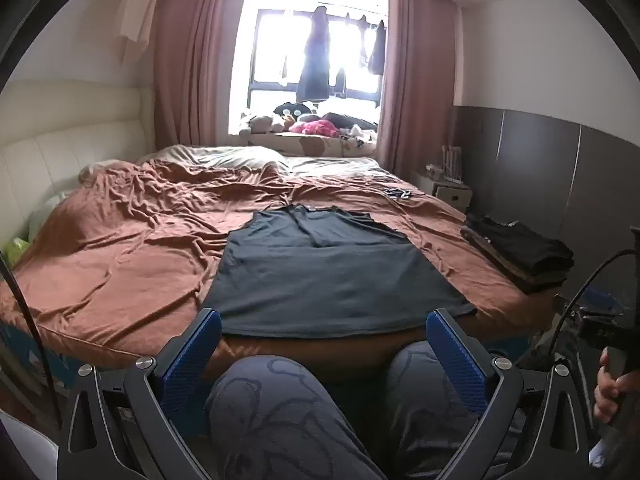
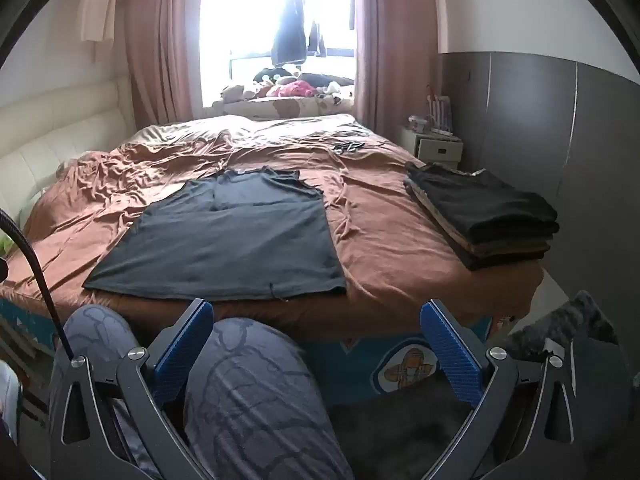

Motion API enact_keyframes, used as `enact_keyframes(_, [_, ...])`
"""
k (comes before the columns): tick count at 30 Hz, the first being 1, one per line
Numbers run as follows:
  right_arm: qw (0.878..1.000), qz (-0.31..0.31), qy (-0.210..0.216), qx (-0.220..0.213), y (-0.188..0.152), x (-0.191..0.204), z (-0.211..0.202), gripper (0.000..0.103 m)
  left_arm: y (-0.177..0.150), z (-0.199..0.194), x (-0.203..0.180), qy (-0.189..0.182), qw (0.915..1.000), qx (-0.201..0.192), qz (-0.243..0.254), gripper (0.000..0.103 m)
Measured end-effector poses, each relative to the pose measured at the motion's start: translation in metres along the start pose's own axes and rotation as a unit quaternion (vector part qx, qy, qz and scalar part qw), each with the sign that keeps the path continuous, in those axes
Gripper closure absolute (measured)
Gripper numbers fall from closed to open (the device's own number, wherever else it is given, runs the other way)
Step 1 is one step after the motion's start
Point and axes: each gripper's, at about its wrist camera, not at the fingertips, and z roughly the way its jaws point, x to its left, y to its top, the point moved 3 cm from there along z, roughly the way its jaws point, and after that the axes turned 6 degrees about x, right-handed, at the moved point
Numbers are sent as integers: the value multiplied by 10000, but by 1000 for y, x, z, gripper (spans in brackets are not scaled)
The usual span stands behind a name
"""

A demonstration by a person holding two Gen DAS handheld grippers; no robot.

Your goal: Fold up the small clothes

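A dark grey sleeveless top [image 1: 320,276] [image 2: 232,240] lies spread flat on the brown bed cover [image 1: 120,264] [image 2: 384,232], hem toward me, neck toward the window. My left gripper [image 1: 324,320] hangs open just short of the hem, above the person's knees, nothing between its blue pads. My right gripper [image 2: 316,312] is also open and empty, hovering off the bed's near edge, right of the top's lower right corner. A stack of folded dark clothes [image 1: 520,256] [image 2: 484,216] sits at the bed's right edge.
The person's patterned trouser legs [image 1: 280,412] [image 2: 248,396] fill the foreground. A hand [image 1: 612,384] grips the other handle at the right. A small dark object [image 2: 348,146] lies far back on the bed. A white nightstand [image 2: 434,146] stands by the grey wardrobe [image 2: 560,120].
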Motion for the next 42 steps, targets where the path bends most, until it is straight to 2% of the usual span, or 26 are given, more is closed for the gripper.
enact_keyframes(2, [10000,-7,9,48,-1,1,-2,0,-1,0,-3,-16,10000,23,5,0])
enact_keyframes(3, [10000,0,16,72,-2,1,-3,0,0,1,3,-94,9998,16,-179,0])
enact_keyframes(8, [10000,4,9,83,-1,-3,-3,0,1,5,5,-198,9996,54,-180,0])
enact_keyframes(10, [10000,-36,-15,65,-1,-4,-6,0,-2,-8,5,-168,9997,-42,-182,0])
enact_keyframes(23, [9999,-98,-96,-10,1,-2,-14,0,-4,-21,-1,-302,9993,-168,-128,0])
enact_keyframes(42, [10000,4,-87,-40,1,-7,-16,0,-2,-24,-3,-265,9995,-173,-38,0])
